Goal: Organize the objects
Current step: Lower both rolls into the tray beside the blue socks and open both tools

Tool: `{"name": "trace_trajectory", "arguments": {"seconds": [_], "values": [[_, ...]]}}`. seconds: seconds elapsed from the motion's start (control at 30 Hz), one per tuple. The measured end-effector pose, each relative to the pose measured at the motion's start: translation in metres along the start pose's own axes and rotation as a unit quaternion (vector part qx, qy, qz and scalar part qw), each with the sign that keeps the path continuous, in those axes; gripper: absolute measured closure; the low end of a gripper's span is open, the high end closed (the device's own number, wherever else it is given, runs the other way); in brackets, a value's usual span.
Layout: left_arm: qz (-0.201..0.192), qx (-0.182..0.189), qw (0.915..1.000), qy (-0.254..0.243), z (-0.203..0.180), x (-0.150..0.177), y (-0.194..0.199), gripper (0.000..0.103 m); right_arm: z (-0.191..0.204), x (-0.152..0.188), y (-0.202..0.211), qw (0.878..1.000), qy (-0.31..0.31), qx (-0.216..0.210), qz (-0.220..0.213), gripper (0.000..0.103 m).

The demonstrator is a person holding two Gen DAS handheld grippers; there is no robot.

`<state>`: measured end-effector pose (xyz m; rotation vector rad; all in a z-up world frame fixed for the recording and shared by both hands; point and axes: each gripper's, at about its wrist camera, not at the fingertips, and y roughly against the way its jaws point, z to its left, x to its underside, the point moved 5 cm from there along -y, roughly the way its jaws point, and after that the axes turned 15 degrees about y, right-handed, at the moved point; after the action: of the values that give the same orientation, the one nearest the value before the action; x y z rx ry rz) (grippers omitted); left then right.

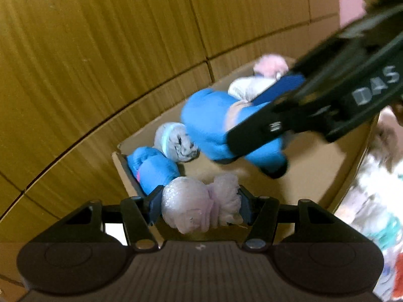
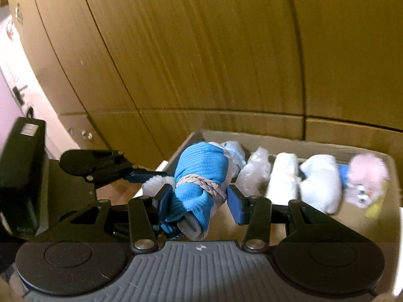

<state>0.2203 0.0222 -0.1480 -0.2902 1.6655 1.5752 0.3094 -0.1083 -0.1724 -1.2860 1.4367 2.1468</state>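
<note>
My left gripper [image 1: 200,205] is shut on a pale pink rolled sock bundle [image 1: 199,203] above the near end of a cardboard box [image 1: 314,171]. My right gripper [image 2: 199,201] holds a blue rolled sock bundle [image 2: 199,183] tied with a braided band; the left pad touches it, the right pad stands slightly off. In the left wrist view the right gripper [image 1: 254,138] reaches in from the right with the blue bundle [image 1: 209,120]. The left gripper [image 2: 148,176] also shows in the right wrist view, over the box's left end.
Inside the box lie a blue bundle [image 1: 153,168], a grey-white bundle [image 1: 176,143], white bundles [image 2: 320,183] and a pink fluffy toy [image 2: 367,176]. Stacked cardboard cartons [image 2: 201,50] rise behind the box. More soft items [image 1: 377,201] lie to its right.
</note>
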Motion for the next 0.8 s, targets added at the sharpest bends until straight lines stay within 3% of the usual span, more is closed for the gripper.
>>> {"name": "trace_trajectory", "arguments": {"seconds": [0.33, 0.8], "values": [[0.006, 0.006, 0.9995, -0.031, 0.004, 0.003, -0.02, 0.046, -0.01, 0.005, -0.048, 0.999, 0.017, -0.004, 0.048, 0.049], [0.001, -0.005, 0.9983, -0.058, 0.005, 0.009, -0.019, 0.042, -0.001, 0.008, -0.061, 0.994, 0.047, -0.007, 0.094, 0.049]]}}
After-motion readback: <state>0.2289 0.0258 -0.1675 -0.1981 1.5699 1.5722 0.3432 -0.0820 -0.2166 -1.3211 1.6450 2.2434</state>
